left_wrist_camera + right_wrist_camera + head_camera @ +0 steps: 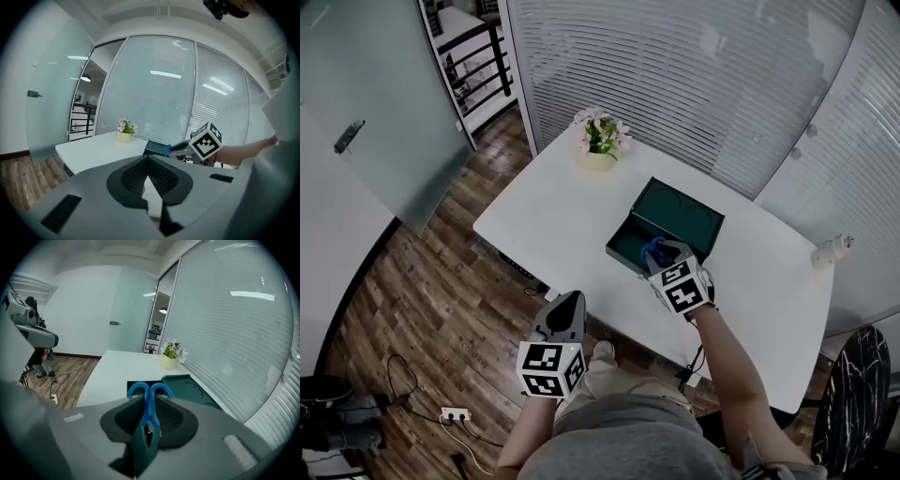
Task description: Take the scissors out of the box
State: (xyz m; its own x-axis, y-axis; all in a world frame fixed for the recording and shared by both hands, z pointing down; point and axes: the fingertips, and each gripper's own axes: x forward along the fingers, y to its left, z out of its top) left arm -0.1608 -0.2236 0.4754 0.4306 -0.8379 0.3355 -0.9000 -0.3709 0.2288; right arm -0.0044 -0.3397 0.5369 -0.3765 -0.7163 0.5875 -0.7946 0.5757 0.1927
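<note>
A white table [553,216] stood on a wooden floor [441,281], its long side close to the person. A small pale pot [598,161] of pink flowers sat at the far left corner. A dark green box [675,220] rested near the middle, close to the near edge, with its lid open and tilted back. A small white object [832,249], too blurred to identify, lay at the far right edge, well apart from the box.
</note>
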